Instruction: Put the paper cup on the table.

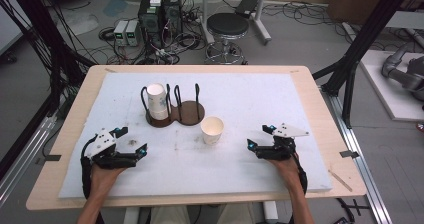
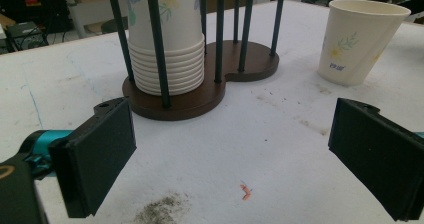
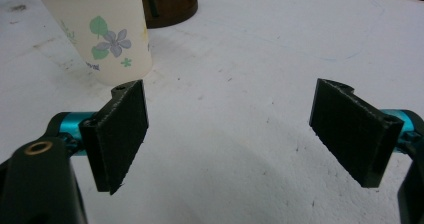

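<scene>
Forearms of a person enter at the near edge of the wooden tabletop [image 1: 320, 114], which is covered by a white foam mat [image 1: 250, 99].

Item one: left claw [image 1: 131, 143], black with teal fittings, resting low on the mat at the near left; jaws wide apart, nothing between them.

Item two: right claw [image 1: 260, 136], same make, near right, aimed toward the middle of the mat; jaws spread almost fully, holding nothing, bare mat between them.

Item three: single white paper cup with a floral print [image 1: 212, 129], standing upright, mouth up, alone near the mat's centre. It sits just in front and to the right of the holder, apart from it, and between the two claws but nearer the right one; neither touches it.

Item four: dark brown wooden two-bay cup holder with black upright rods [image 1: 187, 111]. Left bay carries a stack of matching paper cups [image 1: 157, 102], nested upside down; right bay is vacant.

Status, as judged: the loose cup appears to be the piece in hand. No grasp is made yet; seizing it and whatever placement follows remain to be done.
</scene>
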`<move>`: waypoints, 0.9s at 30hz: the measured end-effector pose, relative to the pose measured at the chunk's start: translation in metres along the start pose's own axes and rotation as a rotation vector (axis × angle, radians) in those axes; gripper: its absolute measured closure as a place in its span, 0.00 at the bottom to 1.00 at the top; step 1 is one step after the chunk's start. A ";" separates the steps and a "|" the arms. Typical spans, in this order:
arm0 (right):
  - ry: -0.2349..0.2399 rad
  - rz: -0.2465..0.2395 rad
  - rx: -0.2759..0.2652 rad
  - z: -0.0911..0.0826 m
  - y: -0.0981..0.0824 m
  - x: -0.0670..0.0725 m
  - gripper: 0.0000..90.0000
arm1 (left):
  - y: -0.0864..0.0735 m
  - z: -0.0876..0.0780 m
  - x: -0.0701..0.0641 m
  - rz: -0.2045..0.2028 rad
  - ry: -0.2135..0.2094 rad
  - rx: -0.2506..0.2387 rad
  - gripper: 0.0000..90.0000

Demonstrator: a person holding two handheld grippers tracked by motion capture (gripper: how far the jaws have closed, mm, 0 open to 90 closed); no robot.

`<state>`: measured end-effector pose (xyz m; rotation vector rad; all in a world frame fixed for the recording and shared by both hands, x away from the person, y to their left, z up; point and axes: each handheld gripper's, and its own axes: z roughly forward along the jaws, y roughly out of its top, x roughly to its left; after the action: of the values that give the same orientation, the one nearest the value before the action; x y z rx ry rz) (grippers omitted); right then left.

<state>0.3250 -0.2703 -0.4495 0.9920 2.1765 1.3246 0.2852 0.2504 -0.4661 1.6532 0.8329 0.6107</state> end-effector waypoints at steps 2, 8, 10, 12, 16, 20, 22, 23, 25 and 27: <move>0.000 0.007 -0.015 -0.001 -0.001 -0.001 0.18 | 0.000 0.000 0.000 0.000 -0.001 0.000 0.05; 0.010 0.033 -0.042 -0.004 -0.003 -0.003 0.18 | 0.000 0.000 0.000 0.002 0.000 0.003 0.05; 0.012 0.035 -0.042 -0.004 -0.003 -0.003 0.18 | 0.000 0.000 0.000 0.001 -0.001 0.002 0.05; 0.011 0.031 -0.042 -0.004 -0.003 -0.003 0.18 | 0.000 0.000 0.000 0.001 -0.002 0.000 0.05; 0.009 0.021 -0.042 -0.003 -0.003 -0.003 0.18 | 0.000 0.000 0.000 0.000 -0.005 0.000 0.05; 0.004 0.023 -0.042 -0.004 -0.003 -0.001 0.18 | 0.000 0.000 0.000 0.000 -0.006 0.001 0.05; 0.004 0.019 -0.042 -0.004 -0.003 -0.001 0.18 | 0.000 0.000 0.000 0.000 -0.006 0.002 0.05; 0.004 0.020 -0.041 -0.004 -0.003 -0.001 0.18 | 0.000 0.000 0.001 -0.001 -0.006 0.001 0.05; 0.004 0.020 -0.041 -0.004 -0.003 -0.001 0.18 | 0.000 0.000 0.001 0.000 -0.005 0.002 0.05; 0.003 0.019 -0.041 -0.004 -0.003 -0.001 0.18 | 0.000 0.000 0.000 0.001 -0.005 0.003 0.05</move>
<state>0.3221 -0.2742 -0.4506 0.9977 2.1384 1.3749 0.2856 0.2507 -0.4662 1.6570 0.8298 0.6055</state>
